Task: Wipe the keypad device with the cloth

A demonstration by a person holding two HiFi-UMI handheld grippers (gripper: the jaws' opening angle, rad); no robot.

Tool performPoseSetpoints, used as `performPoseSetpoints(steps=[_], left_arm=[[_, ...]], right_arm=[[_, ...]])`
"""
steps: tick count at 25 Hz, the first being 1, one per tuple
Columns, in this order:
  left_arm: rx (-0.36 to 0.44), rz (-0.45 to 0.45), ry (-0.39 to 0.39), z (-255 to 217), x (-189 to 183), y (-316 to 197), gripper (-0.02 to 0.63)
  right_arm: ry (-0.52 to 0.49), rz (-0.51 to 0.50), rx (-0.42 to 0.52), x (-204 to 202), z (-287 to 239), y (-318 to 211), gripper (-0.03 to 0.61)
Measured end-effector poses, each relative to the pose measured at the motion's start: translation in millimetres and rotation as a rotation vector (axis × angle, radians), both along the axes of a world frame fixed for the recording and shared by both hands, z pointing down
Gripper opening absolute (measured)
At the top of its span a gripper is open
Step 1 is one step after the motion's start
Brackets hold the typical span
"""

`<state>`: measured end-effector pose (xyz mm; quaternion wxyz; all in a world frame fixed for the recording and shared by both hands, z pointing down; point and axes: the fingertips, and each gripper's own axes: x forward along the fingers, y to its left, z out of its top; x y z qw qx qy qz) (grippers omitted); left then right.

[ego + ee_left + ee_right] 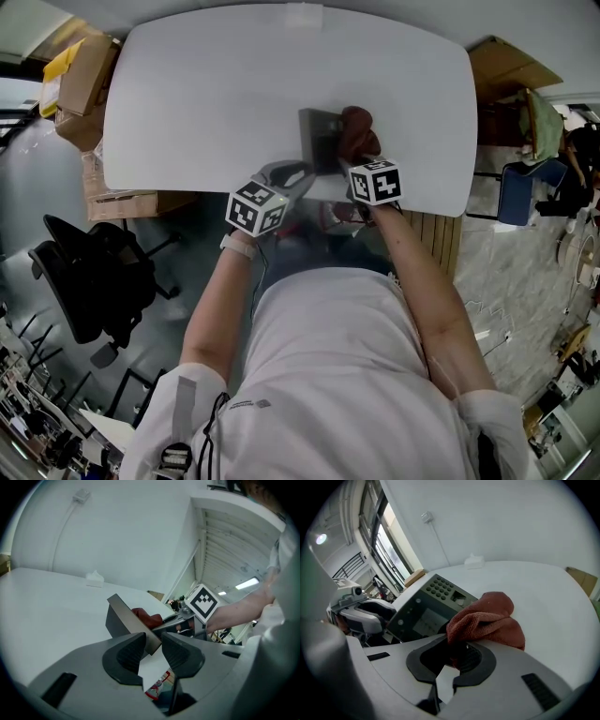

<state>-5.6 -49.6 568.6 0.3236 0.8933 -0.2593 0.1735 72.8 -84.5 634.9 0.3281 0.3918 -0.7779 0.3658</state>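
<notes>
Head view: a black chair (89,281) and cardboard boxes (80,84) stand left of the white desk (187,94). At the desk's near edge, the left gripper (298,174) has its fingers apart astride a corner of the grey, wedge-shaped keypad (319,136), not clamped. The right gripper (358,155) has its fingers closed on a bunched rust terry cloth (356,124) at the keypad's right edge. Farther back lies a small white object (474,561).

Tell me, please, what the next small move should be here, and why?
Probably close the left gripper on the keypad device. Its near corner sits between the open jaws with a gap at one pad, so it does not look gripped. The right gripper is shut on the cloth, bunched beside the keys, ready to wipe once the device is held.
</notes>
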Motion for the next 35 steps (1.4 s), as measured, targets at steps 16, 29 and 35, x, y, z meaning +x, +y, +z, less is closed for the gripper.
performPoseSetpoints(steps=[16, 29, 35], left_arm=[[0.006, 0.014, -0.002, -0.2, -1.7, 0.4, 0.121], [0.007, 0.015, -0.004, 1.1, -1.3, 0.4, 0.121], [0.006, 0.010, 0.000, -0.4, 1.1, -0.7, 0.121]], right_arm=[[-0.063, 0.012, 0.143, -13.6, -48.7, -28.8, 0.043], [-0.222, 0.036, 0.098, -65.9, -64.3, -42.2, 0.042], [-0.160, 0.092, 0.092, -37.4, -41.1, -43.2, 0.043]])
